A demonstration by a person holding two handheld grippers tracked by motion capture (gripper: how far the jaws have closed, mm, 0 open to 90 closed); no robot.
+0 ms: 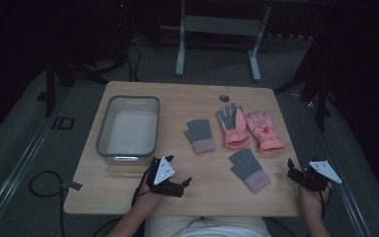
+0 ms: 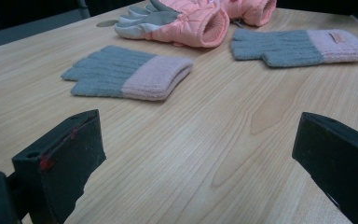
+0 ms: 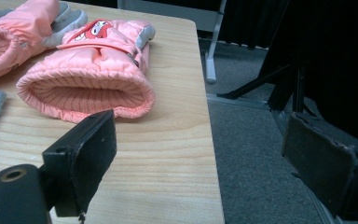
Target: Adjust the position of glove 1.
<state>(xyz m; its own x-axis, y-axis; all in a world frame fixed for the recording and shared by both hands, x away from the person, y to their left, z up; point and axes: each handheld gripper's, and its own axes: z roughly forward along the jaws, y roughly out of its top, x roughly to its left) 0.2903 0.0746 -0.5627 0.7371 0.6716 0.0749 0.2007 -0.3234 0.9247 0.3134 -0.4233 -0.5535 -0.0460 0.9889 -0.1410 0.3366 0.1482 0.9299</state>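
Black jaws of the left gripper (image 1: 180, 183) stand wide apart over bare wood, gripping nothing, and the right gripper (image 1: 301, 174) is spread just as wide, half past the table's (image 1: 187, 94) right edge. Taking the clear bin (image 1: 128, 126) as landmark: the first grey knit glove (image 2: 126, 72) lies to its right, the second grey knit glove (image 1: 249, 169) farther right and nearer the person, and two pink padded gloves (image 1: 249, 129) lie beyond those, side by side.

My judgement of the risks: the knit gloves are thin and flat, so a jaw could skid along the wood and merely push one away, or pinch a single layer that slips out. The right gripper's outer jaw hangs off the table and could knock its edge.

A small tab sits on one knit cuff (image 2: 338, 37); its writing is too small to read. One pink glove carries a red cartoon patch (image 3: 95, 29), no legible words.
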